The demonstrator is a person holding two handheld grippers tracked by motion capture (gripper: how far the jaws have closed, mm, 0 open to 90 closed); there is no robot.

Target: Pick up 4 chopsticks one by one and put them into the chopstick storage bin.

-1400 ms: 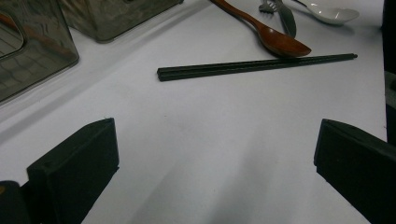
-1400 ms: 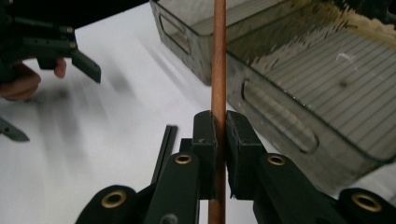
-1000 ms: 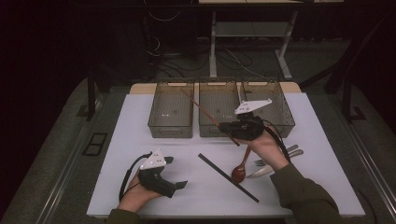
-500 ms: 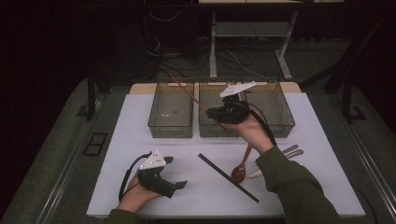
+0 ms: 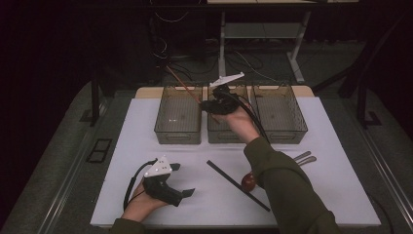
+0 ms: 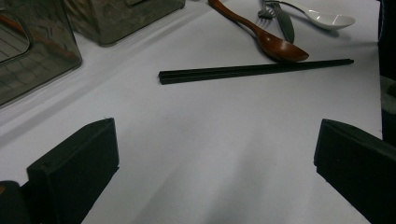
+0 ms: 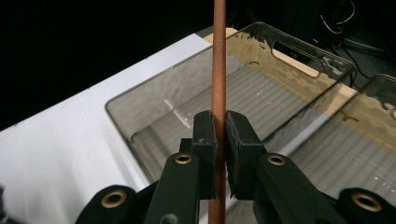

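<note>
My right jaws clamp the chopstick [image 7: 218, 70] mid-shaft over the bins [image 5: 178, 117], left jaws apart; it's light, stiff, smooth wood, so I grip squarely lest it pivot.

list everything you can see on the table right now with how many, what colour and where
Bins: three, clear smoky plastic, in a row at the far edge of the table.
Brown chopstick: one, reddish brown, clamped in the right gripper above the left and middle bins.
Black chopsticks: one pair, black, lying together on the table in front of the bins.
Wooden spoon: one, reddish brown, beside the black chopsticks.
White spoon: one, white, near the metal cutlery.
Metal cutlery: at least a fork and one more piece, silver, beyond the wooden spoon.
Table: one, white.
Left gripper: one, black, resting open near the front edge.
Right gripper: one, black, held over the bins.
</note>
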